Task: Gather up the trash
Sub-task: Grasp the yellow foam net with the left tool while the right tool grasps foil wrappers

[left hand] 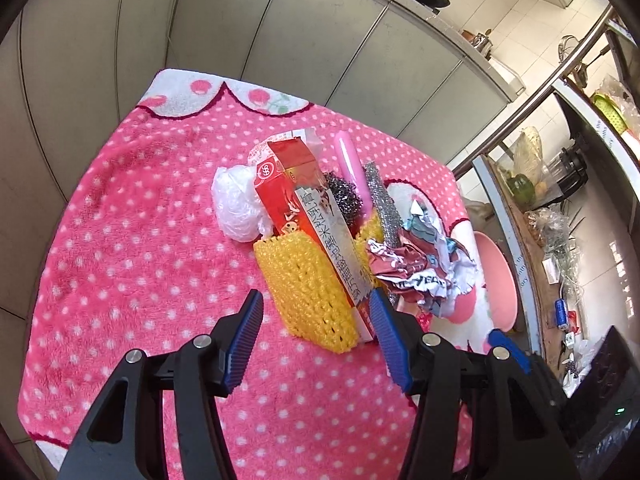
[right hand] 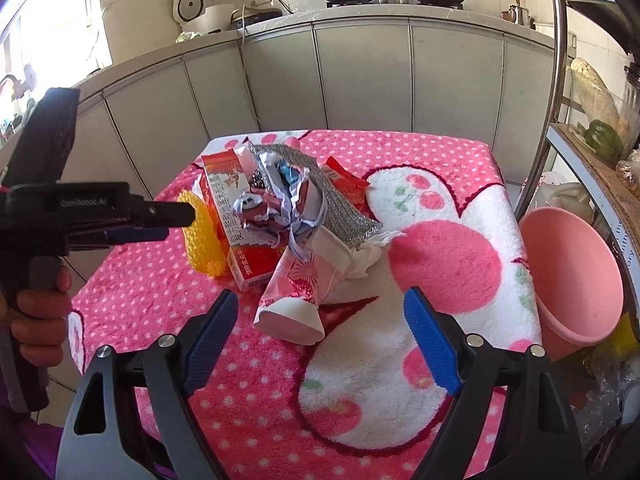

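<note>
Trash is piled on a pink dotted blanket (left hand: 132,208). My left gripper (left hand: 316,304) is open, with the near end of a yellow foam net (left hand: 300,276) and a red and white carton (left hand: 304,200) between its fingers. Behind lie a white plastic ball (left hand: 236,204), steel wool (left hand: 344,196), a pink tube (left hand: 352,160), silver mesh (left hand: 384,204) and a crumpled foil wrapper (left hand: 416,268). My right gripper (right hand: 322,300) is open just short of a pink paper cup (right hand: 296,296) lying on its side. The left gripper (right hand: 180,222) shows side-on by the net (right hand: 204,236).
A pink bowl (right hand: 572,276) hangs off the table's right edge beside a metal shelf rack (right hand: 556,80) with vegetables. A person's hand (right hand: 40,308) holds the left gripper's handle. White tissue (right hand: 360,256) lies behind the cup. Kitchen cabinets (right hand: 360,76) stand beyond the table.
</note>
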